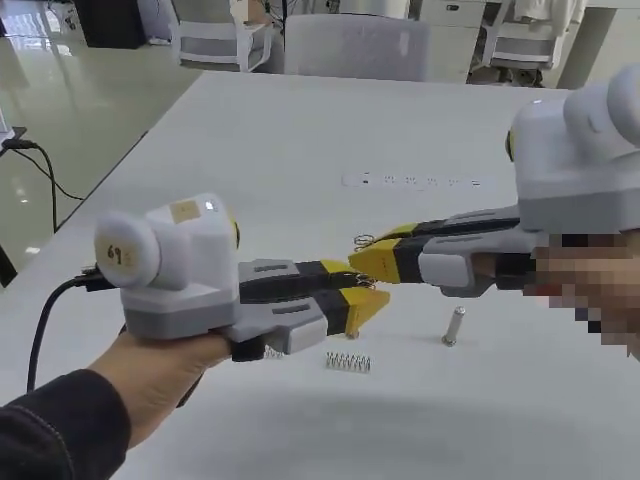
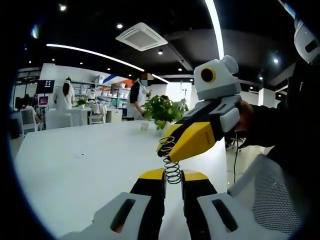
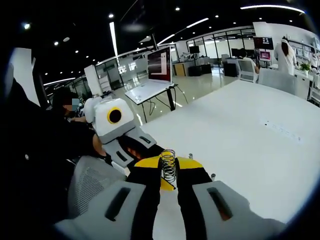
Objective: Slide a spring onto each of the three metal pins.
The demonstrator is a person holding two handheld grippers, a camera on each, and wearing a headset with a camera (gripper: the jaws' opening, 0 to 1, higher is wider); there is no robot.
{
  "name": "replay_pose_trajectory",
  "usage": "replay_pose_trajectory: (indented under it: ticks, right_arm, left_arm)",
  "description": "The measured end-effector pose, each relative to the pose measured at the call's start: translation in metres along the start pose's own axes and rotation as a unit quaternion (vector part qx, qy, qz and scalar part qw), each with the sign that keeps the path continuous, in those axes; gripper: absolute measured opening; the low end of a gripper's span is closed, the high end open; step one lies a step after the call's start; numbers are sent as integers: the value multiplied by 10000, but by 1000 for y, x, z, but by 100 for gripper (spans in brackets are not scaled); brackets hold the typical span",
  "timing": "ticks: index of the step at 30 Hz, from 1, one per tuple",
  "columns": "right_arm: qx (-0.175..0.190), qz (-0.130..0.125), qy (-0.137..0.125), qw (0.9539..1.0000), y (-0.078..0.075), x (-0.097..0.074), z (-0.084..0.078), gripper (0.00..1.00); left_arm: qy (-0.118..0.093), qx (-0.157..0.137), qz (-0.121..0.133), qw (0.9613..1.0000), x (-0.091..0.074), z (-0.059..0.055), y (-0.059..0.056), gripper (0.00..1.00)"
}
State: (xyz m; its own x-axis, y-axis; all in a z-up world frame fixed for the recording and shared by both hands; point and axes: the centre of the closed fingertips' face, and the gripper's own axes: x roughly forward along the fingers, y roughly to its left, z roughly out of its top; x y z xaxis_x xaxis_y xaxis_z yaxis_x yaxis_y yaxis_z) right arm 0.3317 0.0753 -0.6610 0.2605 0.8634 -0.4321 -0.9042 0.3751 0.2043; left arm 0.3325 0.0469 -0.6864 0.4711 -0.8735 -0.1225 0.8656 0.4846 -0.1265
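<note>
round sticker (image 1: 119, 255) on left hand-held gripper (image 1: 375, 290), digits "61", uncertain

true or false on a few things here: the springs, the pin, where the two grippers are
1. A loose coiled metal spring lies on the white table. True.
2. The short silver metal pin lies flat on its side. False: it stands upright on the table.
3. The left gripper has a second coiled spring between its fingers. True.
4. The right gripper hangs far from the left one. False: their yellow tips meet above the table, at the second spring.
</note>
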Motion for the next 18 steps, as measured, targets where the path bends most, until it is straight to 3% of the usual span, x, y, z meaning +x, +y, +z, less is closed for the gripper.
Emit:
replay_pose_trajectory:
  ticks: [6,10,15,18]
  right_arm:
    - [-123,47,218,9997,1,-2,-6,13]
    - [-290,161,587,9977,4,-5,-15,13]
    - [-654,417,1330,9881,11,-11,-33,13]
    - [-848,600,1774,9787,16,-14,-44,13]
  left_arm:
    - [158,309,-70,9994,0,-5,-3,8]
    - [378,601,-208,9973,2,-11,-10,8]
    - [750,1044,-464,9906,4,-23,-23,8]
    - [980,1286,-666,9846,7,-32,-34,8]
